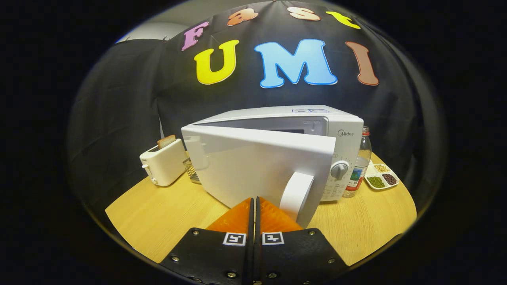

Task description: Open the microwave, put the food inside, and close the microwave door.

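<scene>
The gripper is closed tight and holds nothing. Just ahead of it the microwave door is part open, its handle maybe touching the fingers.

The single view rides on the gripper and looks forward along its two fingers, which meet with no gap, tips close against the door of the microwave. It sits low over the round wooden table, facing the booth's black cloth wall. The microwave stands very near, with a toaster to its left.
</scene>
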The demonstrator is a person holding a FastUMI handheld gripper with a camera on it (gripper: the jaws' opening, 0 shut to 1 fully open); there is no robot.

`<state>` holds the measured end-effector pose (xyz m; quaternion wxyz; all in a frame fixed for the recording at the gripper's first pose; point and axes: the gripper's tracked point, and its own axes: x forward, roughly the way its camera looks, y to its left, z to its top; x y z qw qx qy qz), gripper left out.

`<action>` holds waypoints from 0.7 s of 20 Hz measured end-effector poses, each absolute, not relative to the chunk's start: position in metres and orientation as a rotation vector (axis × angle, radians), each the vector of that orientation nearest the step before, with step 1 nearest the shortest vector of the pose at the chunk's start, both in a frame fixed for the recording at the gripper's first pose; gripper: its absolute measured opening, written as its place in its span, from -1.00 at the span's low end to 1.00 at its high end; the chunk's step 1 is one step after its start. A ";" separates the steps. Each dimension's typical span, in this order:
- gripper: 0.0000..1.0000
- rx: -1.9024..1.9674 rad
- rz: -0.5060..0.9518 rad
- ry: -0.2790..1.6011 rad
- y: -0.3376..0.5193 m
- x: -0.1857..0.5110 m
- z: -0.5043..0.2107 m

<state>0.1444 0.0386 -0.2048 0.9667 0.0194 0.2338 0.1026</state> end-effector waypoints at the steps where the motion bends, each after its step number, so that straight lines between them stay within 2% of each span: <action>1: -0.99 0.041 0.203 0.473 0.036 0.151 -0.206; 14: -0.98 0.052 0.132 0.455 0.016 0.216 -0.212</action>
